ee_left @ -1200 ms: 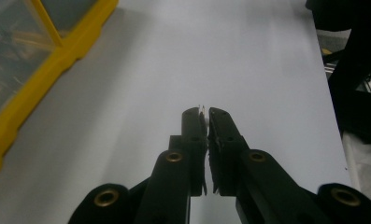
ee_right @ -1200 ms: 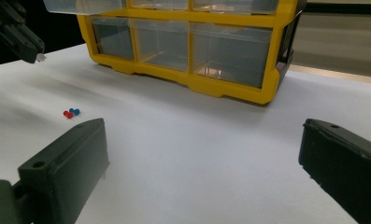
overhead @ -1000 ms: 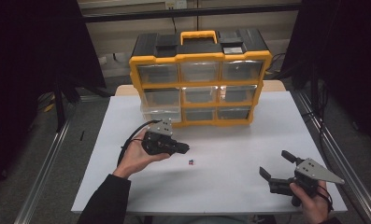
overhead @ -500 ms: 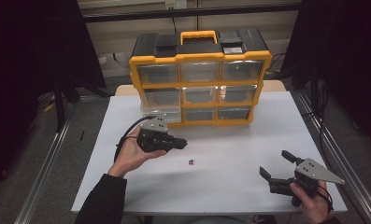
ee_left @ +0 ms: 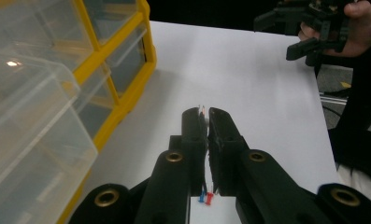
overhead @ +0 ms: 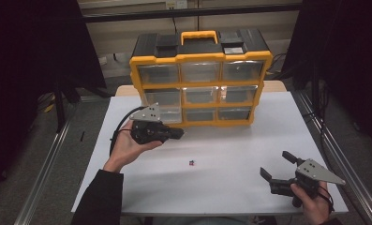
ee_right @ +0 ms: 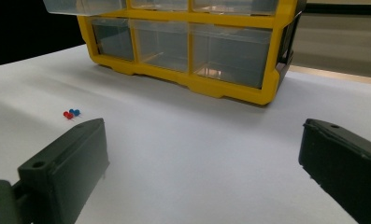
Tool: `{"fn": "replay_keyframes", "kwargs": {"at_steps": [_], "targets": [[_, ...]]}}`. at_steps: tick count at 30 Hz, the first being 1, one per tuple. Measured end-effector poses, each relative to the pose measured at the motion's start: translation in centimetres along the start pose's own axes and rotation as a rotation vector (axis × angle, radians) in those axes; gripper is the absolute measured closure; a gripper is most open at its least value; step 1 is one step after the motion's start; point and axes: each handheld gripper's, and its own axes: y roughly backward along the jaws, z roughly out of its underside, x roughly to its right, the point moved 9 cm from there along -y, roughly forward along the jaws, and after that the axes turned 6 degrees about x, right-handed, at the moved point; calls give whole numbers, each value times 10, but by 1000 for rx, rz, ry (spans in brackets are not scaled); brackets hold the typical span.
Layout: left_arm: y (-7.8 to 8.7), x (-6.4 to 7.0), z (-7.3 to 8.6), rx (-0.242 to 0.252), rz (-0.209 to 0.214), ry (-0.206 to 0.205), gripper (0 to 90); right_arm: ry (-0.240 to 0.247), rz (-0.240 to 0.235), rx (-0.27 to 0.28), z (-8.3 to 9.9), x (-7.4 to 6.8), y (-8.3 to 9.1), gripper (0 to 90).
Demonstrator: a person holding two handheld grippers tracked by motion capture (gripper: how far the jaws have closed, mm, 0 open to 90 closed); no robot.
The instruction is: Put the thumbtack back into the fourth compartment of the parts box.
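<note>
A white table (overhead: 268,140) stands in a dim room, its top lit more brightly than all around it. The floor (overhead: 38,154) on both sides of the table is grey, and a metal rail (overhead: 45,173) runs along each long side. Behind the table there is a pale wall (overhead: 127,42) with a dark horizontal bar (overhead: 141,15) across it. Black curtains (overhead: 29,56) hang at the left and right.

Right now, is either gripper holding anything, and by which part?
The left gripper is shut on a thin pin, clamped along its shaft, tip poking past the jaw ends. The right gripper is open, holding nothing.
</note>
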Motion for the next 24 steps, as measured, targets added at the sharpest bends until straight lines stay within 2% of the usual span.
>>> {"fn": "replay_keyframes", "kwargs": {"at_steps": [1,5,9,13,17,24], "targets": [[1,0,-2,8,-5,11,859,0,0,1,0,0,0,11],[6,-5,-9,15,-23,-12,859,1,1,1,0,0,0,11],[11,-12,-15,36,-47,-2,859,1,1,1,0,0,0,11],[17,-18,-20,28,-60,-14,859,1,1,2,0,0,0,11],[28,-26,-30,52,-81,-3,859,1,1,4,-1,0,1,9],[43,-41,-40,54,-125,7,859,0,0,4,-1,0,1,8]]}}
